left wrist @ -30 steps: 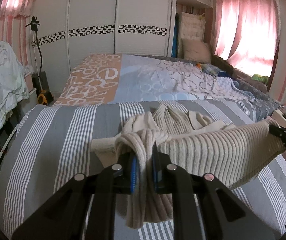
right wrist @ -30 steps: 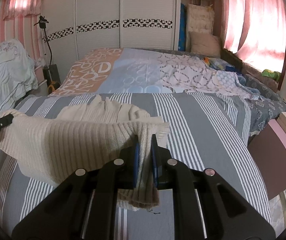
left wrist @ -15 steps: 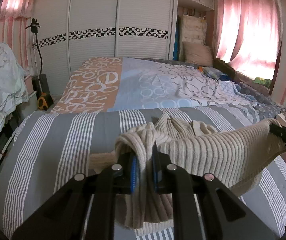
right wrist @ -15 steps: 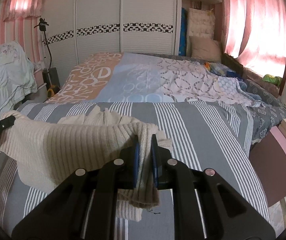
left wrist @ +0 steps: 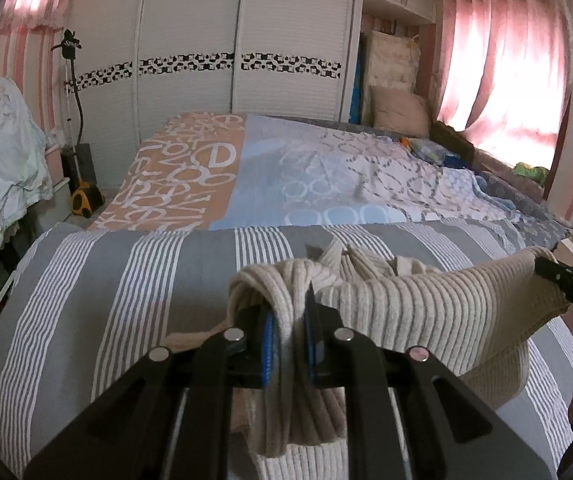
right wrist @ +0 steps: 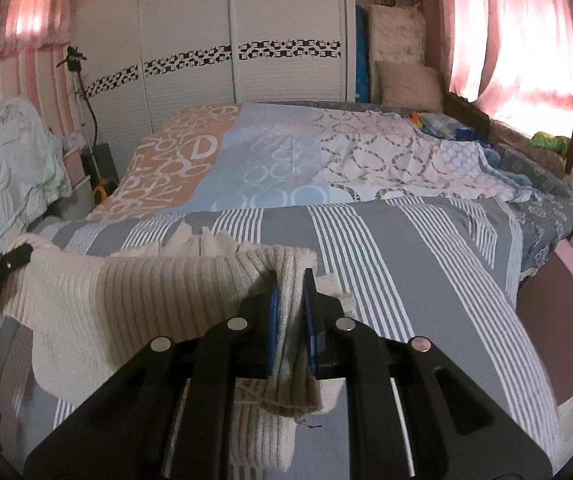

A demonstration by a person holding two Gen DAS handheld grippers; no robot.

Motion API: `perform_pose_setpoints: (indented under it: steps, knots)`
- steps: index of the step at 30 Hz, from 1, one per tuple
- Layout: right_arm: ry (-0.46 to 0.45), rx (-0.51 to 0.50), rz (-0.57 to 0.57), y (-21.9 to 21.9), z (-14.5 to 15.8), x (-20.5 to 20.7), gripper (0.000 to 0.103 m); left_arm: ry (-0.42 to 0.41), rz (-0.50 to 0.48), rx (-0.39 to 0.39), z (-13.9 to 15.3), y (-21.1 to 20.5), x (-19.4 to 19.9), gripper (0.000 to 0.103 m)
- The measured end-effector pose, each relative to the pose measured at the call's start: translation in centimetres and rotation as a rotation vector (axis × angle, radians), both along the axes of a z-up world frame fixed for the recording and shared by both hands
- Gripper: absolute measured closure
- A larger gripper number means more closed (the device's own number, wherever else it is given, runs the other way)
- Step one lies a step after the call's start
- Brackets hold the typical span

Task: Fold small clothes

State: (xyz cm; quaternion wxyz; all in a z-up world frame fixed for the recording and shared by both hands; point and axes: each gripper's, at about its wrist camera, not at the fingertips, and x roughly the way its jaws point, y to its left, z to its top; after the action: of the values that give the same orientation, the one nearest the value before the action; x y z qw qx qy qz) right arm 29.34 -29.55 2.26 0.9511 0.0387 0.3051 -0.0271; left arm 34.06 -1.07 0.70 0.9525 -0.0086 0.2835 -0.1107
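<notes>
A bedroom with white wardrobe doors and pink curtains; in front lies a grey-and-white striped bedspread [left wrist: 126, 280]. Above it hangs a cream ribbed sweater [left wrist: 426, 304], stretched sideways between the two grippers. The left gripper [left wrist: 289, 344] is clamped on a bunched corner; the right gripper [right wrist: 291, 320] is pinched on the opposite corner. The long axis runs left to right — far part resting on the bed, near edge hanging. Likely next: carry both corners forward together.
</notes>
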Motion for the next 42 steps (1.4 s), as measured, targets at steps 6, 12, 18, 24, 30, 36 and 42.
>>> perform_pose_setpoints:
  steps: [6, 12, 18, 24, 30, 36, 42]
  knots:
    - [0.020, -0.021, 0.010, 0.9, -1.1, 2.5, 0.091, 0.053, 0.016, -0.019, -2.0, 0.1, 2.5, 0.090]
    - [0.041, -0.037, 0.024, 1.1, -1.5, 4.8, 0.091, 0.090, 0.032, -0.069, -2.8, 0.9, 4.8, 0.090]
    - [0.071, -0.052, 0.027, 1.2, -2.7, 5.7, 0.091, 0.122, 0.022, -0.052, -4.1, 0.7, 6.0, 0.090]
    - [0.085, -0.045, 0.020, 1.1, -2.5, 6.7, 0.088, 0.170, 0.014, -0.024, -4.2, 0.2, 7.2, 0.077]
    - [0.104, -0.003, -0.059, 0.0, -0.7, 10.7, 0.072, 0.198, 0.180, -0.108, -2.3, 3.1, 10.9, 0.021]
    - [0.038, -0.036, -0.061, 0.0, 2.1, 10.3, 0.060, 0.108, 0.178, -0.057, 0.3, 3.6, 10.2, 0.021]
    - [0.058, -0.025, -0.068, -0.4, 1.3, 10.2, 0.061, 0.130, 0.164, -0.037, -0.8, 3.6, 10.0, 0.021]
